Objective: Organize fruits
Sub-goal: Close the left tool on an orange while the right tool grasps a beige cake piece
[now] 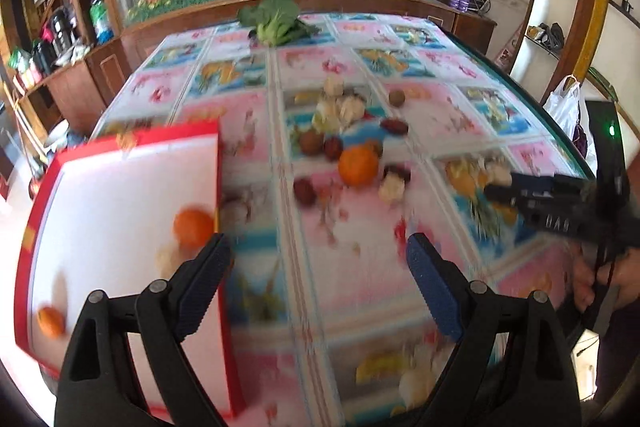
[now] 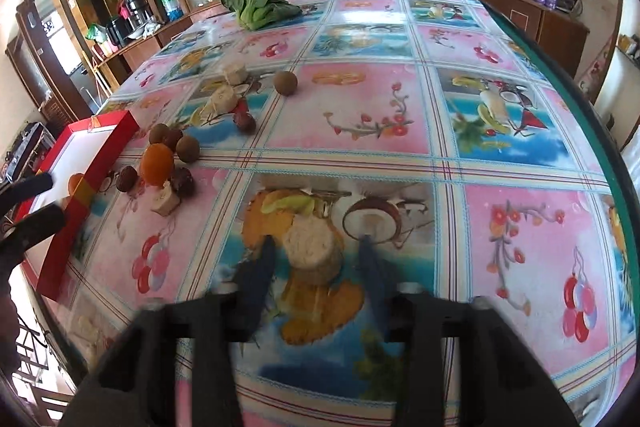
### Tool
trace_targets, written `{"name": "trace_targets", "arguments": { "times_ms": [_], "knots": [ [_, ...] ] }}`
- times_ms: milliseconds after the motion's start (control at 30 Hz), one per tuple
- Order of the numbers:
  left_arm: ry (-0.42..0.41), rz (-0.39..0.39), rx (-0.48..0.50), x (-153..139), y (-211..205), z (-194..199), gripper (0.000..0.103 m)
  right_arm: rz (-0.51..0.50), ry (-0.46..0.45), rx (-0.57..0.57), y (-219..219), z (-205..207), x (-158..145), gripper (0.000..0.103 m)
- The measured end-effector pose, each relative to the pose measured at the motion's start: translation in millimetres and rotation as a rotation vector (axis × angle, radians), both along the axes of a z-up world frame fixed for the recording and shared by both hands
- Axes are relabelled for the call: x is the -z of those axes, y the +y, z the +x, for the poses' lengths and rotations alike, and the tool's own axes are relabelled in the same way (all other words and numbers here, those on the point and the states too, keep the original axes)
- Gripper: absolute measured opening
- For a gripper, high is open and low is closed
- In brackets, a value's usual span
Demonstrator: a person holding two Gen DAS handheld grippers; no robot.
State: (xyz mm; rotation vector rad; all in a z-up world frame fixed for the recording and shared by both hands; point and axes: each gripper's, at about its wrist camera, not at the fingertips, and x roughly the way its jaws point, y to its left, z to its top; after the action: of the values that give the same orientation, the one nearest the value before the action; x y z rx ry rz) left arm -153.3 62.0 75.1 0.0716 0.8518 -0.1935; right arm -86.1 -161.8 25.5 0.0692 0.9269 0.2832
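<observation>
A red tray [image 1: 132, 141] with a white floor lies at the table's left and holds two oranges [image 1: 193, 227]. My left gripper [image 1: 320, 259] hangs open over the tray's right rim, nothing between its fingers. A loose orange [image 1: 358, 165] sits among brown and dark red fruits [image 1: 312, 142] and pale chunks at mid-table. In the right wrist view, my right gripper [image 2: 317, 241] points down at the cloth, its blurred pads against the sides of a pale cut chunk [image 2: 312, 255]. The tray [image 2: 120, 131], the orange [image 2: 157, 163] and my left gripper [image 2: 40, 201] show at the left there.
Leafy greens [image 1: 276, 21] lie at the table's far edge, below a glass flower display. A lone brown fruit [image 2: 285, 82] sits apart. The table's green rim [image 2: 592, 115] curves along the right. A white plastic bag [image 1: 564, 107] hangs beyond it. A hand [image 1: 592, 287] grips the right tool.
</observation>
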Motion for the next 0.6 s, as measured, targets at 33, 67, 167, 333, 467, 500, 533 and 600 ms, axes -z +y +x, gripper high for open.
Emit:
{"name": "trace_targets", "arguments": {
  "times_ms": [33,67,167,333,467,500,533,600],
  "knots": [
    [-0.001,0.01,0.01,0.4,-3.5,7.1,0.089,0.01,0.005,0.002,-1.3,1.0,0.2,0.028],
    [0.005,0.021,0.019,1.8,-7.5,15.9,0.089,0.026,0.008,0.001,-3.7,1.7,0.3,0.028],
    [0.042,0.002,0.05,8.8,-16.9,45.0,0.089,0.07,0.016,0.001,-9.3,1.7,0.9,0.028],
    [0.108,0.005,0.07,25.2,-28.2,79.3,0.07,0.133,0.028,0.001,-15.1,2.6,1.5,0.028],
    [0.146,-0.017,0.08,35.7,-34.6,93.7,0.062,0.163,0.034,-0.017,-16.3,2.0,1.7,0.028],
    [0.15,-0.014,0.079,37.5,-36.1,96.4,0.054,0.167,0.035,-0.019,-16.8,2.5,1.6,0.028],
    [0.157,-0.016,0.085,38.8,-36.9,97.7,0.05,0.171,0.035,-0.02,-17.2,2.2,1.6,0.028],
    [0.159,-0.023,0.091,40.2,-37.9,100.7,0.049,0.18,0.037,-0.022,-18.3,2.6,1.8,0.028]
  ]
}}
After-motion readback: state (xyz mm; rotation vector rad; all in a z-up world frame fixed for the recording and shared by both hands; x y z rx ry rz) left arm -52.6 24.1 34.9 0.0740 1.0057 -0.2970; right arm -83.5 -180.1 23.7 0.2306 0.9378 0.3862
